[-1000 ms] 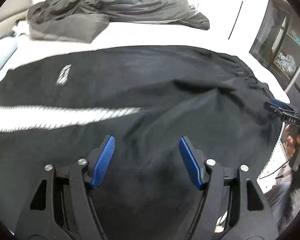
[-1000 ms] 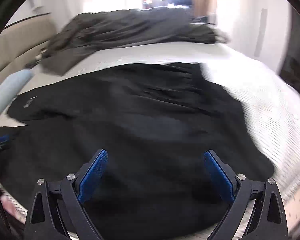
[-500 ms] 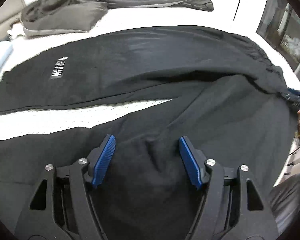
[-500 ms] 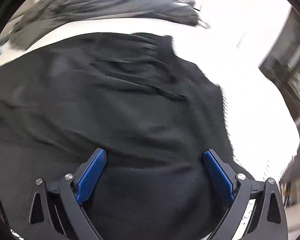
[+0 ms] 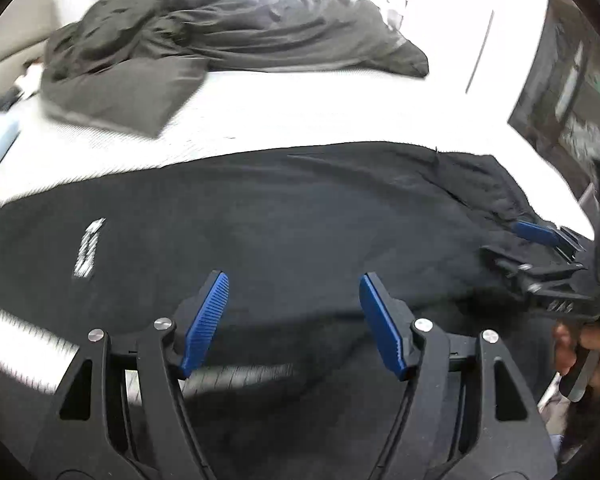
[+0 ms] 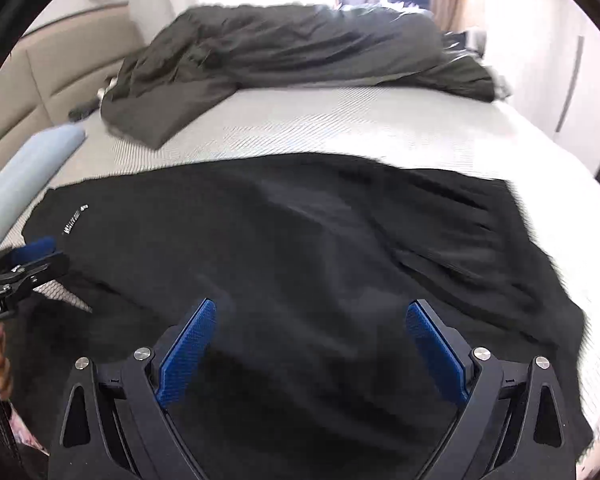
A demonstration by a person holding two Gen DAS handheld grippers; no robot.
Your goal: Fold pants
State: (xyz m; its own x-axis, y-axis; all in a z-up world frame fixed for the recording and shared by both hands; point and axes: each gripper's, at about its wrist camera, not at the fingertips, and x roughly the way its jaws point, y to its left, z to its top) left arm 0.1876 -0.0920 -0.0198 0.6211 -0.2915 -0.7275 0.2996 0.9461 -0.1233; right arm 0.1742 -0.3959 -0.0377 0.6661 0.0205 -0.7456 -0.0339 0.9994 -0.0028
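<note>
Bedding (image 6: 340,124) sets the stage: a pale, ribbed mattress cover gives the broad flat surface that a fold needs. A dark grey duvet (image 6: 300,52) lies bunched at the far side, well apart from the work, likely pushed there to leave room. The black pants (image 6: 300,240) lie spread across the near half of the bed, waistband toward the right in both views and legs running off to the left, where a small white logo (image 5: 89,248) marks one leg. A strip of bare sheet shows between the two legs in the left wrist view, so the legs seem not yet laid one on the other; motion blur makes that edge hard to read. The right gripper (image 6: 312,340) hangs over the seat of the pants with its jaws spread wide and nothing between them. The left gripper (image 5: 294,320) hovers over the near leg, jaws likewise parted and empty, apparently placed to take up cloth for the lengthwise fold.
</note>
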